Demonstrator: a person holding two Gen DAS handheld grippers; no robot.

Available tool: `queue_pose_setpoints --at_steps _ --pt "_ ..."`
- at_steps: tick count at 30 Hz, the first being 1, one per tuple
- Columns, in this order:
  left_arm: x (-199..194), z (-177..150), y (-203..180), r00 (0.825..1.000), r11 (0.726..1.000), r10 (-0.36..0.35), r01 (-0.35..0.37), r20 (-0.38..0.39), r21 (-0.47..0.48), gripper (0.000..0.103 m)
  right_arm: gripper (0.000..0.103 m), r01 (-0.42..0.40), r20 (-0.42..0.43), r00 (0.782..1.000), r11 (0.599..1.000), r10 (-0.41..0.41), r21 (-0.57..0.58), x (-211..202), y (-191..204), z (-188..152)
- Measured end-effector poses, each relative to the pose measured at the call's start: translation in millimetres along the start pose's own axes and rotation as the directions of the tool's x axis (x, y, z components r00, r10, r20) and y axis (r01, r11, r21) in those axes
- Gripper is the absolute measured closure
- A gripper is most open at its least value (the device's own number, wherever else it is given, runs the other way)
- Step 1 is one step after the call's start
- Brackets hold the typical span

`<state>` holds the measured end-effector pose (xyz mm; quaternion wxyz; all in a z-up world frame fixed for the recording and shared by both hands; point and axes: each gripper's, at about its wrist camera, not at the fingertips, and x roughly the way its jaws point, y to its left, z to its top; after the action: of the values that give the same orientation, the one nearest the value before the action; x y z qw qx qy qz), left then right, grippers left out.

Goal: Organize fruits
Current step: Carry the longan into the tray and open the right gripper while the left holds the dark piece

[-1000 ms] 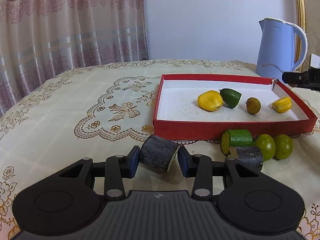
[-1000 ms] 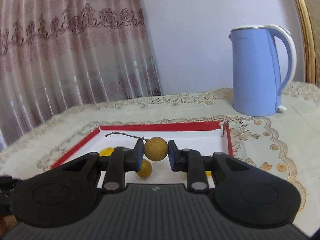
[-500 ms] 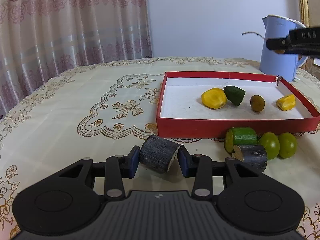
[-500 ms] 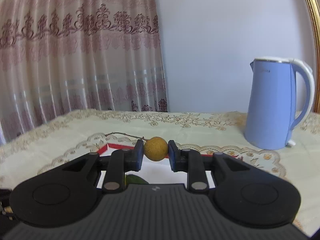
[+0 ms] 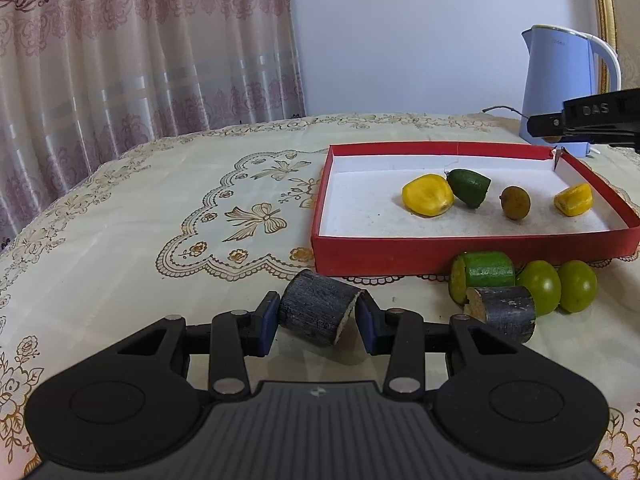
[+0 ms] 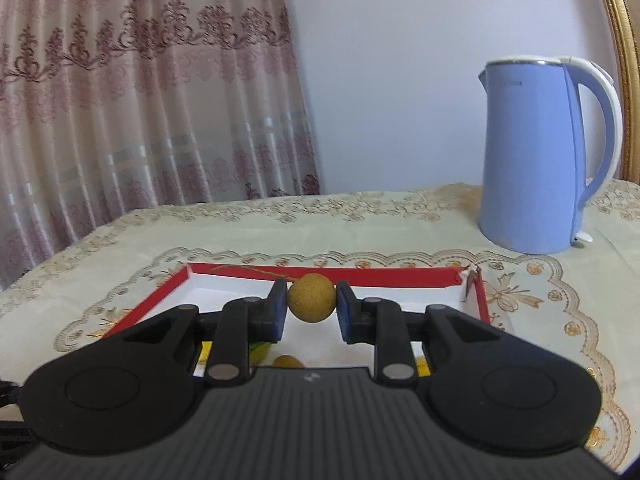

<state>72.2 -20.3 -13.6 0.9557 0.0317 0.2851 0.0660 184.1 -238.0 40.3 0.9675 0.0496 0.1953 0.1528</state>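
The left gripper (image 5: 316, 322) is pinching a dark sugarcane chunk (image 5: 318, 313) between its blue pads, just above the embroidered tablecloth (image 5: 160, 216) in front of the near wall of the red tray (image 5: 440, 250). The right gripper (image 6: 311, 307) is clamping a round brown longan (image 6: 311, 297) with its thin twig trailing off to the left, and is holding it in the air over the tray's far part, with the blue kettle (image 6: 540, 152) standing beyond on the cloth.

Four pieces are already lying in the tray: a large yellow fruit piece (image 5: 427, 195) touching a green fruit wedge (image 5: 469, 187), a second longan (image 5: 515, 202) apart from them, and a small yellow piece (image 5: 573, 199) near the right wall. Outside, just beside the tray's front wall, a green sugarcane chunk (image 5: 484, 272), another dark sugarcane chunk (image 5: 502, 312) and two green plums (image 5: 558, 291) are waiting in a tight cluster.

By my judgement the sorting is sitting somewhere near the middle: four pieces are in, two are in the grippers and not yet set down, and four are lying untouched on the cloth. Whether the tray is meant to take every kind is not showing
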Motion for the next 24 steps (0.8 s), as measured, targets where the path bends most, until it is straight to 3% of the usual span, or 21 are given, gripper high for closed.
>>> queue_pose_setpoints --at_steps 6,12,24 --pt "0 0 0 1.000 1.000 0.000 0.000 0.002 0.000 0.064 0.078 0.113 -0.032 0.993 0.994 -0.113 -0.009 19 -4 1" --pt "0 0 0 1.000 1.000 0.001 -0.001 0.000 -0.003 0.064 0.078 0.172 -0.072 0.983 0.985 -0.170 0.018 29 -19 -5" --pt "0 0 1 1.000 1.000 -0.001 0.001 0.000 -0.009 0.063 0.078 0.176 -0.104 0.980 0.984 -0.172 0.036 39 -26 -11"
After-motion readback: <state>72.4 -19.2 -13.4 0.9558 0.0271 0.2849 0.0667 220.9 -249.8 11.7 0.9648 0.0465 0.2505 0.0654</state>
